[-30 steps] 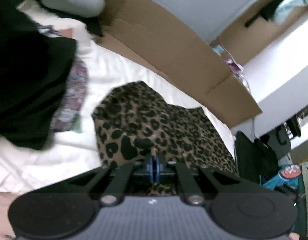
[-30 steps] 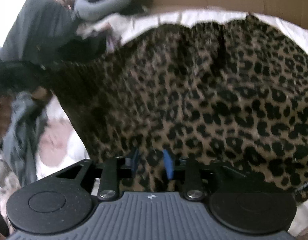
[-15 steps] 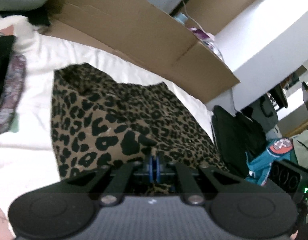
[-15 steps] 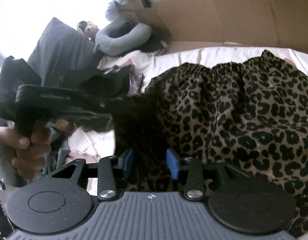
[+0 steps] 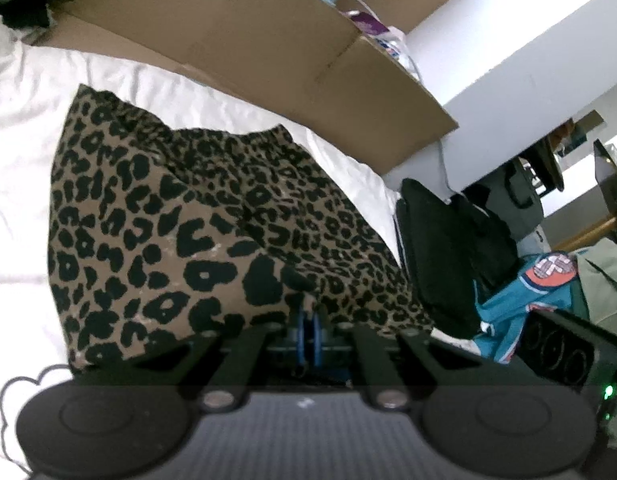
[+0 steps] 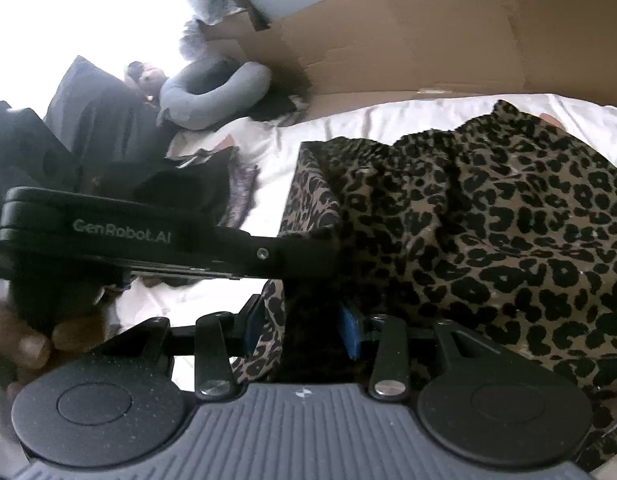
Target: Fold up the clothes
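A leopard-print garment [image 5: 180, 220] lies bunched on a white bed sheet [image 5: 20, 160]. My left gripper [image 5: 308, 332] is shut on a fold of the garment and holds it up. In the right wrist view the same garment [image 6: 488, 232] spreads to the right. My right gripper [image 6: 304, 328] is open, its blue pads either side of a hanging fold of the garment. The left gripper's black body [image 6: 148, 236] crosses that view from the left, its tip at the garment's edge.
A flattened cardboard box [image 5: 248, 40] stands along the far side of the bed. A grey neck pillow [image 6: 216, 92] and dark clothes [image 6: 100, 120] lie at the far left. A black bag [image 5: 448, 240] and teal fabric [image 5: 520, 300] sit beside the bed.
The left gripper has carried its fold of the garment across, so the pile of dark clothes left its view. The right gripper's pads have opened wider around the hanging fold.
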